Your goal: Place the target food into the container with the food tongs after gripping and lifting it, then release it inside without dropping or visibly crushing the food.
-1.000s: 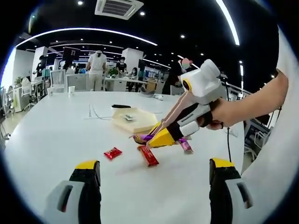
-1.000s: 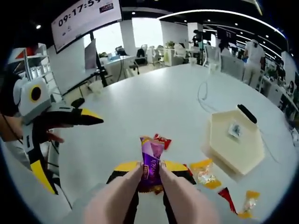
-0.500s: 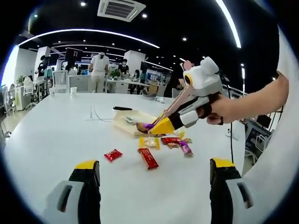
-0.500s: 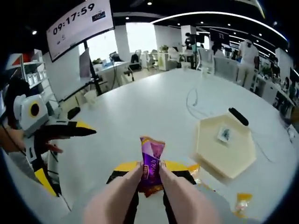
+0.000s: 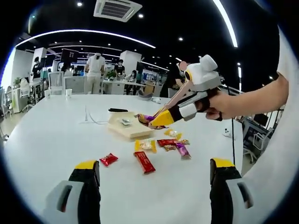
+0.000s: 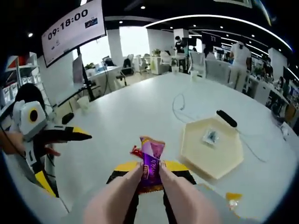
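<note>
Pink food tongs (image 6: 122, 193) sit squeezed in my right gripper (image 6: 150, 167), and their tips pinch a purple candy wrapper (image 6: 151, 156). In the left gripper view that right gripper (image 5: 161, 119) comes in from the right and holds the purple candy (image 5: 145, 118) in the air at the near edge of the cream hexagonal tray (image 5: 122, 129). In the right gripper view the tray (image 6: 219, 156) lies ahead to the right, with one small wrapped sweet (image 6: 211, 136) in it. My left gripper (image 5: 154, 164) is open and holds nothing.
Loose candies lie on the white table: a red square (image 5: 108, 159), a red bar (image 5: 144, 161), a yellow one (image 5: 145, 145), a purple one (image 5: 181, 149). A black remote (image 6: 226, 117) and a cable (image 6: 180, 105) lie beyond the tray. People stand far behind.
My right gripper has carried the purple candy up from over the loose candies and toward the tray. The left gripper's jaws have stayed open.
</note>
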A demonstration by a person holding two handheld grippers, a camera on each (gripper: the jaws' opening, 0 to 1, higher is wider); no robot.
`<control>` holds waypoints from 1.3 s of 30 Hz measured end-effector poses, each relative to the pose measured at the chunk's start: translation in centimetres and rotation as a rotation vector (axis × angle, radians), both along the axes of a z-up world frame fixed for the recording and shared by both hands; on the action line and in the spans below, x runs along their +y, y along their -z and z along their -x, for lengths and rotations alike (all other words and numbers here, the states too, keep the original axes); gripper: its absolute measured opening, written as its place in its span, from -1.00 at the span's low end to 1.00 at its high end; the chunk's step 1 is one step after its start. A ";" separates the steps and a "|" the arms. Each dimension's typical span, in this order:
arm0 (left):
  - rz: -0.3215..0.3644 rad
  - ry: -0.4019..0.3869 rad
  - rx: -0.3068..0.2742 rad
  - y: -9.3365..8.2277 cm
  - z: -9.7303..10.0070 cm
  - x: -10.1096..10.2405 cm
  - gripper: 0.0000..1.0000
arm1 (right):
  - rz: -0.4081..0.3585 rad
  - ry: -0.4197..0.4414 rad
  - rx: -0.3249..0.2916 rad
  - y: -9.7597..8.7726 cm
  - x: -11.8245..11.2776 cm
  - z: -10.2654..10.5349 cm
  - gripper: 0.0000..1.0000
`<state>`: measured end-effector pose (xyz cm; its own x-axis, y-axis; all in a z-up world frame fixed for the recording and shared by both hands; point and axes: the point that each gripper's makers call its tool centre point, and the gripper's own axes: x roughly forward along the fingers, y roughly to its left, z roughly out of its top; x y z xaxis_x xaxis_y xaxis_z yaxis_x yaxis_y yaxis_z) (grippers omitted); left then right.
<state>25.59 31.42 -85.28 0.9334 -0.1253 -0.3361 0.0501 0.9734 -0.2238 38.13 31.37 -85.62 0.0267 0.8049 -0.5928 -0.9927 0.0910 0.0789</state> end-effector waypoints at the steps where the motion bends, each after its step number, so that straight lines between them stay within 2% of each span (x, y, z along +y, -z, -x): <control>1: -0.002 0.001 0.001 0.0 0.0 0.0 0.98 | 0.000 0.000 0.000 0.0 0.0 0.0 -0.64; 8: -0.015 -0.013 -0.003 -0.4 0.1 0.4 0.98 | -0.014 0.012 -0.014 -0.9 -0.3 -1.3 -0.64; 16: -0.012 0.001 0.000 -0.1 0.2 -0.8 0.98 | -0.008 0.024 -0.084 -3.1 -0.9 -4.3 -0.64; 20: -0.012 0.004 0.000 -0.1 0.3 -1.0 0.98 | 0.001 0.022 -0.102 -3.7 -0.8 -5.9 -0.64; 24: -0.009 0.003 -0.002 -0.2 0.2 -1.1 0.98 | 0.006 0.006 -0.142 -4.5 -0.5 -6.9 -0.64; 31: -0.013 0.011 -0.004 -0.2 -0.6 -1.4 0.98 | 0.003 -0.004 -0.175 -5.9 0.2 -8.3 -0.64; 35: 0.006 -0.014 -0.023 -1.2 -1.3 -0.4 0.98 | 0.048 -0.037 -0.211 -5.4 0.6 -10.0 -0.64; 39: -0.031 -0.005 -0.022 -1.5 -2.0 0.6 0.98 | 0.055 -0.033 -0.233 -6.2 1.0 -12.1 -0.64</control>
